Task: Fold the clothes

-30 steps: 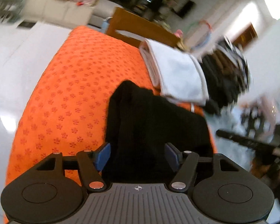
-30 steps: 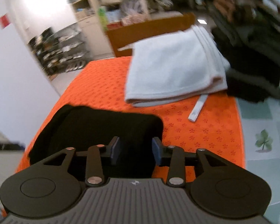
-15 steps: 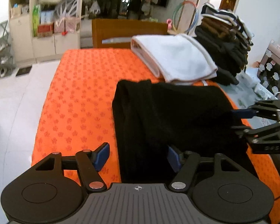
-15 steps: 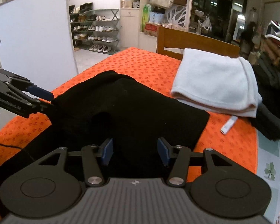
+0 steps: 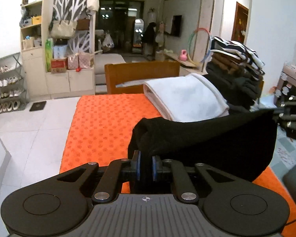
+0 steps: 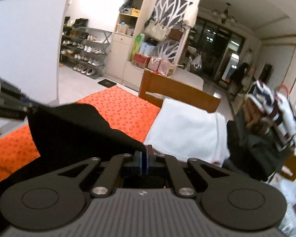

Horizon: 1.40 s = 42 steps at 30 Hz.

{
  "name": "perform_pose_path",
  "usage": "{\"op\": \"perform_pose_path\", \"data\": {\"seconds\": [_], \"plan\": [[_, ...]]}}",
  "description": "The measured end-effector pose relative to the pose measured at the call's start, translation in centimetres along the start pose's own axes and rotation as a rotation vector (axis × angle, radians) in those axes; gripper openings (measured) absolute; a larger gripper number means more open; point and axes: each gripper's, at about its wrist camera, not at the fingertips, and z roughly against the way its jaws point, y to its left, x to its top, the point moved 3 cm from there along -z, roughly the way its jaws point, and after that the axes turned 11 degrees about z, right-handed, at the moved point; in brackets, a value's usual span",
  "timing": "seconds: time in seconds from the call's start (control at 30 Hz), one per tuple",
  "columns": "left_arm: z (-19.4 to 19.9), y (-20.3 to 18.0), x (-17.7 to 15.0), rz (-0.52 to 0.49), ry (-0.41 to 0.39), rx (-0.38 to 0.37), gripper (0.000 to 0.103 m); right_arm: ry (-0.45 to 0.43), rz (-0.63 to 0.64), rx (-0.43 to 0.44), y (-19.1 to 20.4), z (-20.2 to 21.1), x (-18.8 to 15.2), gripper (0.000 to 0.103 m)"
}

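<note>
A black garment [image 5: 207, 134] hangs stretched between both grippers above the orange-covered table [image 5: 100, 122]. My left gripper [image 5: 146, 159] has its jaws closing on a thick fold of the garment's left end, and the blue pads press the cloth. My right gripper [image 6: 143, 154] is shut on the thin right corner of the garment [image 6: 79, 130]. The right gripper [image 5: 286, 116] also shows at the right edge of the left wrist view. The left gripper [image 6: 19, 106] shows at the left edge of the right wrist view. The garment's lower part sags out of sight.
A folded white towel [image 5: 187, 100] lies at the table's far right, beside a tall stack of folded clothes [image 5: 236, 69]. A wooden chair back [image 5: 142, 73] stands behind the table. White tiled floor and shelves are to the left.
Both grippers went from open around the garment lying flat to shut on its edge. They have lifted it off the orange cloth and both views have tilted up.
</note>
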Motion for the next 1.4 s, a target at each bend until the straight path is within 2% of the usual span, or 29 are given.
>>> {"op": "perform_pose_path", "data": {"seconds": [0.13,0.2,0.23,0.27,0.33,0.37,0.4,0.43,0.47,0.53,0.63,0.7,0.77,0.83,0.9,0.93,0.97,1.0,1.03,1.23,1.3,1.4], "plan": [[-1.4,1.9,-2.7,0.067,0.136,-0.016,0.015,0.098,0.088,0.102,2.8,-1.0,-2.0,0.005],[-1.9,2.9,-4.0,0.1,0.177,-0.025,0.02,0.134,0.112,0.132,4.3,-1.8,-3.3,0.006],[-2.1,3.4,-4.6,0.116,0.195,-0.03,0.021,0.14,0.118,0.132,4.8,-1.9,-3.8,0.011],[-2.0,4.0,-5.0,0.137,0.203,-0.038,0.025,0.146,0.123,0.132,5.3,-2.0,-4.4,0.026],[-1.3,5.0,-5.2,0.18,0.191,-0.064,0.042,0.159,0.133,0.131,6.4,-2.3,-5.5,0.044],[-0.8,5.3,-5.2,0.199,0.176,-0.075,0.054,0.154,0.107,0.13,6.3,-2.0,-5.9,0.05],[-0.4,5.7,-5.2,0.217,0.158,-0.086,0.059,0.147,0.076,0.129,6.1,-1.6,-6.3,0.054],[-0.1,6.0,-5.2,0.232,0.15,-0.093,0.06,0.15,0.036,0.124,5.7,-1.4,-6.7,0.059],[0.0,6.2,-5.2,0.246,0.147,-0.099,0.06,0.154,-0.005,0.117,5.3,-1.3,-7.2,0.059],[0.0,6.6,-5.0,0.275,0.143,-0.108,0.064,0.163,-0.101,0.107,4.3,-1.2,-8.3,0.059],[-0.8,6.5,-4.1,0.332,0.142,-0.117,0.067,0.133,-0.344,0.132,1.8,-1.6,-9.6,0.059],[-2.1,6.6,-3.7,0.377,0.153,-0.12,0.069,0.11,-0.451,0.158,0.9,-2.2,-10.4,0.059],[-3.7,6.7,-3.6,0.427,0.182,-0.114,0.069,0.116,-0.496,0.229,0.6,-3.3,-11.0,0.059],[-5.3,6.8,-3.5,0.477,0.212,-0.106,0.069,0.129,-0.492,0.266,1.2,-4.1,-11.3,0.058],[-7.0,6.7,-3.9,0.498,0.284,-0.075,0.067,0.127,-0.495,0.28,1.9,-4.3,-11.4,0.044],[-7.6,6.6,-4.0,0.499,0.315,-0.06,0.061,0.126,-0.506,0.295,2.1,-4.4,-11.3,0.021],[-8.0,6.5,-4.1,0.498,0.344,-0.047,0.043,0.126,-0.518,0.311,2.3,-4.5,-11.3,0.016],[-8.0,6.3,-3.9,0.49,0.351,-0.045,0.034,0.121,-0.505,0.3,2.4,-4.2,-10.9,0.014],[-7.8,6.0,-3.6,0.479,0.35,-0.047,0.03,0.116,-0.486,0.284,2.3,-4.0,-10.5,0.012],[-4.2,4.2,-1.2,0.5,0.335,-0.162,0.028,0.012,-0.392,0.156,-0.9,1.5,-6.6,0.011],[-4.2,4.2,-1.8,0.498,0.346,-0.157,0.028,0.008,-0.358,0.152,-1.5,2.2,-6.0,0.011],[-5.4,5.1,-3.5,0.5,0.365,-0.098,0.029,0.073,-0.357,0.232,-0.6,1.0,-7.6,0.015]]}}
